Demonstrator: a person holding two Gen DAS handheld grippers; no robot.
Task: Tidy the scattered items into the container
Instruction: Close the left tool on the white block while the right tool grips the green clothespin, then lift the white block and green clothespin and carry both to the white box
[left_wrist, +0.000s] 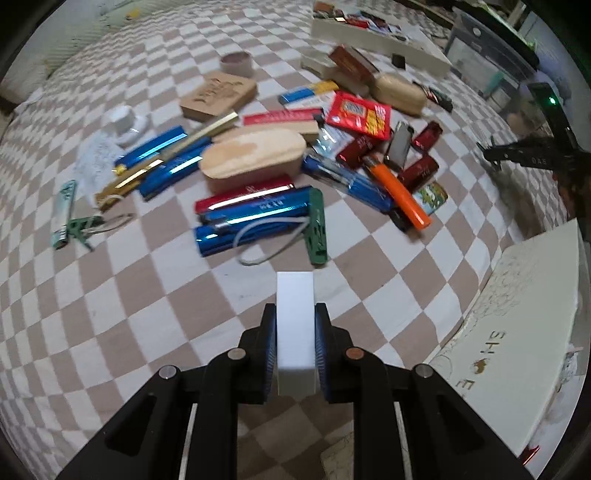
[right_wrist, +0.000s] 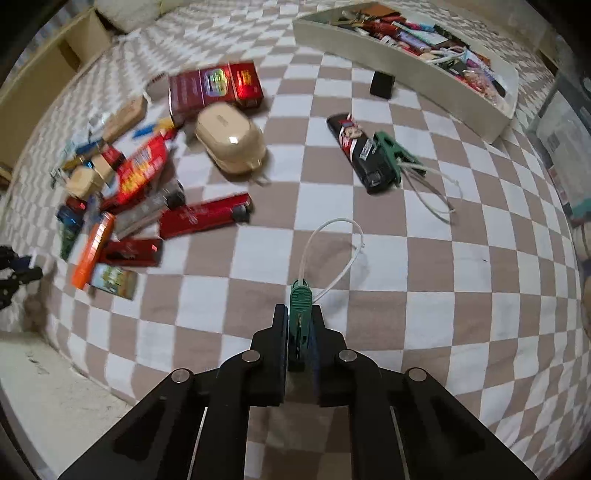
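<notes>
Only the right wrist view looks into the white container (right_wrist: 406, 62), far ahead of the right tongs (right_wrist: 300, 321), already part full. Those tongs point steeply down, clamped on a green clip (right_wrist: 302, 299) trailing a white loop. The left tongs (left_wrist: 295, 332), equally steep, are clamped on a white block (left_wrist: 295, 325); the scattered pile (left_wrist: 258, 177) ahead is blurred.

"SH" on white box lid (left_wrist: 517, 354)
</notes>
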